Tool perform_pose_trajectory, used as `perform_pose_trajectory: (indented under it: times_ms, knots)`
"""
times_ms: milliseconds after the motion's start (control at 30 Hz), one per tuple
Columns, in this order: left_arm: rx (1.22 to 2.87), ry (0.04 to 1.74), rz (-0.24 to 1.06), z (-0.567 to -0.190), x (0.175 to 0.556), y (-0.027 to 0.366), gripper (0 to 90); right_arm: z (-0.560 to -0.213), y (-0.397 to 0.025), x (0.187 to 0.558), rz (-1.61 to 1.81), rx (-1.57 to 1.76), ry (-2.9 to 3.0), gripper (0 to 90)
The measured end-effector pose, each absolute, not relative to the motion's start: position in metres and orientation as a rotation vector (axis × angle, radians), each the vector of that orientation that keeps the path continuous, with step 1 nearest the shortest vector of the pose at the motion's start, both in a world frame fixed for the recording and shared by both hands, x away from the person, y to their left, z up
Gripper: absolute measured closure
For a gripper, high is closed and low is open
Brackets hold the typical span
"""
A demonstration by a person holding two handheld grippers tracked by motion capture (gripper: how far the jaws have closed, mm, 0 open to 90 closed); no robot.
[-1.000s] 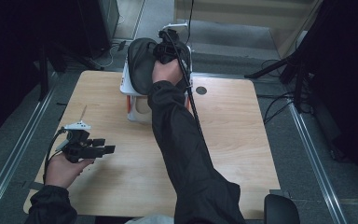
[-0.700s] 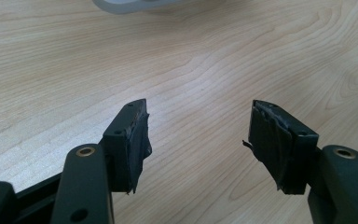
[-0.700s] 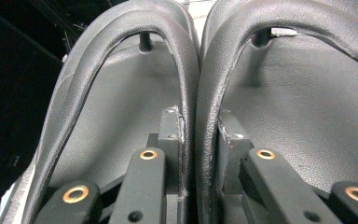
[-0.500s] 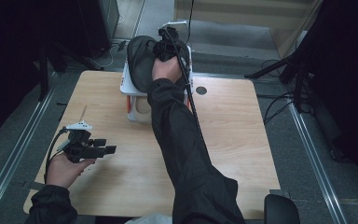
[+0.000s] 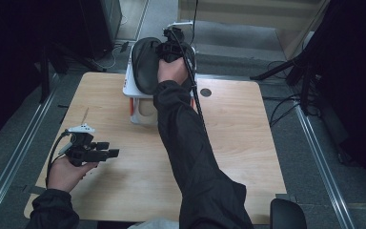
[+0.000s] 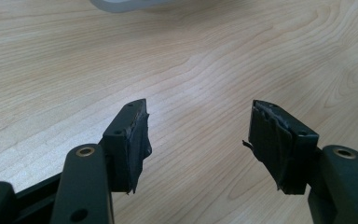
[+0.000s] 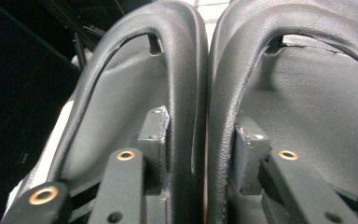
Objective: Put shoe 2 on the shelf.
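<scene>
Black shoes (image 7: 200, 93) — inner collars pinched together between right claw (image 7: 198, 135) jaws; left claw (image 6: 198, 140) spread, empty.

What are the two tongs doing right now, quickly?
Left tongs: open, holding nothing, over the table.
Right tongs: shut on the pair of black shoes, pinching their inner walls together.

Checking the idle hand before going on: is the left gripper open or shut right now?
Open. The left gripper has its two fingers spread wide apart with bare wooden table between them and nothing held.
</scene>
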State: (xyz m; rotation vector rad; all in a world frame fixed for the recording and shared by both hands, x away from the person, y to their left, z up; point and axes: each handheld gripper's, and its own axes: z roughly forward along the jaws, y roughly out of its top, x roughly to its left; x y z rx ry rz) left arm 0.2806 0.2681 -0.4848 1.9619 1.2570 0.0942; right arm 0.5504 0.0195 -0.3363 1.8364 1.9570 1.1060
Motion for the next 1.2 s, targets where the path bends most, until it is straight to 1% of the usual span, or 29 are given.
perform_pose_trajectory:
  times_ms: [200, 333, 533, 633, 900, 1200]
  knots:
    - [1.966, 1.259, 0.092, -0.485, 0.281, 0.268, 38.4, -0.334, 0.018, 0.55, 1.119, 1.823, 1.97, 59.5]
    - [1.97, 1.26, 0.085, -0.485, 0.281, 0.267, 38.4, -0.334, 0.017, 0.55, 1.138, 1.808, 1.984, 56.2]
    - [1.968, 1.261, 0.087, -0.486, 0.281, 0.267, 38.4, -0.331, 0.016, 0.548, 1.123, 1.787, 2.017, 55.5]
    - [1.973, 1.259, 0.09, -0.485, 0.281, 0.268, 38.4, -0.329, 0.014, 0.545, 1.132, 1.769, 2.036, 53.3]
    - [1.973, 1.261, 0.094, -0.485, 0.281, 0.268, 38.4, -0.319, 0.005, 0.534, 1.118, 1.688, 2.103, 53.5]
    - [1.968, 1.262, 0.08, -0.485, 0.28, 0.268, 38.4, -0.314, 0.007, 0.515, 1.101, 1.595, 2.156, 53.4]
